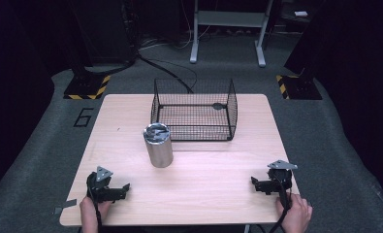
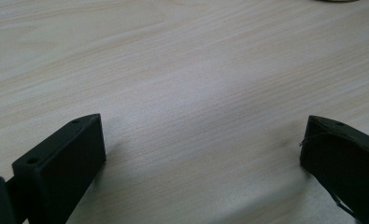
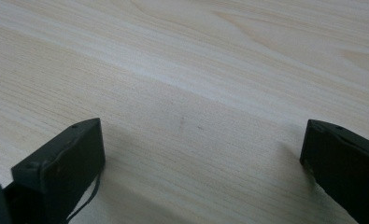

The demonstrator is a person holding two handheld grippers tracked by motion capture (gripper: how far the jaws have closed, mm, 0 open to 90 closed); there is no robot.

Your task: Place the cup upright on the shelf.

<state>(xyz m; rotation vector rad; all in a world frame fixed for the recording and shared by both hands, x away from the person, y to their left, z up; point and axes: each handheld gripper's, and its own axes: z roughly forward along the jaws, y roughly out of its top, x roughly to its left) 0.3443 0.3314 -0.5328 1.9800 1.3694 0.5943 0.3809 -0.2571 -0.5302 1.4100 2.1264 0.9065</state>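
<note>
Both grippers rest on the wooden table (image 1: 213, 194) at its near edge, well short of the metal cylinder (image 1: 158, 145). My left gripper (image 1: 126, 186) sits near-left of the cylinder, jaws spread wide over bare wood in the left gripper view (image 2: 203, 135). My right gripper (image 1: 253, 182) sits near-right of it, jaws equally spread (image 3: 203, 137), holding nothing. Upright, the cylinder stands just in front of the wire mesh basket (image 1: 195, 108). A small dark object (image 1: 218, 105) on the basket floor is too small to identify. Each hand (image 1: 89, 212) is cut off by the frame.
</note>
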